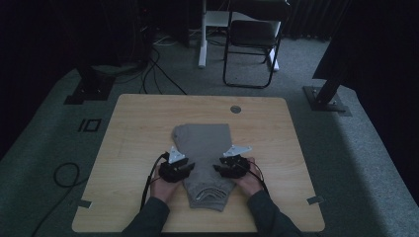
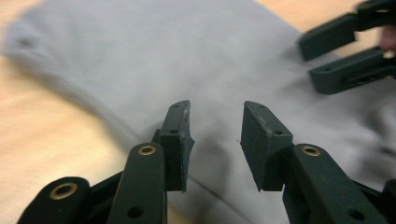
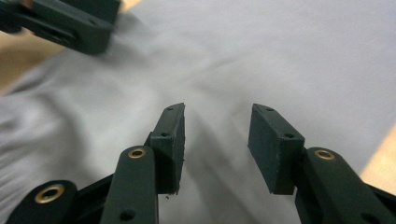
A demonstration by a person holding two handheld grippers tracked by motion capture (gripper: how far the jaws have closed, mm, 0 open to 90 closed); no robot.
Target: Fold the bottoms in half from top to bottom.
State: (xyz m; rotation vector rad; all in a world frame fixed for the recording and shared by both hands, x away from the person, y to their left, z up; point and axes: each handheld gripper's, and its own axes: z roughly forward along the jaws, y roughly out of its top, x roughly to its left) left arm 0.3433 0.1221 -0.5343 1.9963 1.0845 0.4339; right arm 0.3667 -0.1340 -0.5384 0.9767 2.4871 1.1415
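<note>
I hovered my left gripper (image 1: 190, 168) and right gripper (image 1: 217, 169) over the folded shirt (image 1: 205, 148), jaws apart and empty, flanking it to pinch both edges.

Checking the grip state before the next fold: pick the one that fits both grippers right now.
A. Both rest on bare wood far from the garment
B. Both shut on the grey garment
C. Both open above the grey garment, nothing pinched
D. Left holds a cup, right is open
C: the left gripper and the right gripper both show a clear gap between their pads, with the folded grey garment lying flat beneath them and no cloth pinched.
</note>
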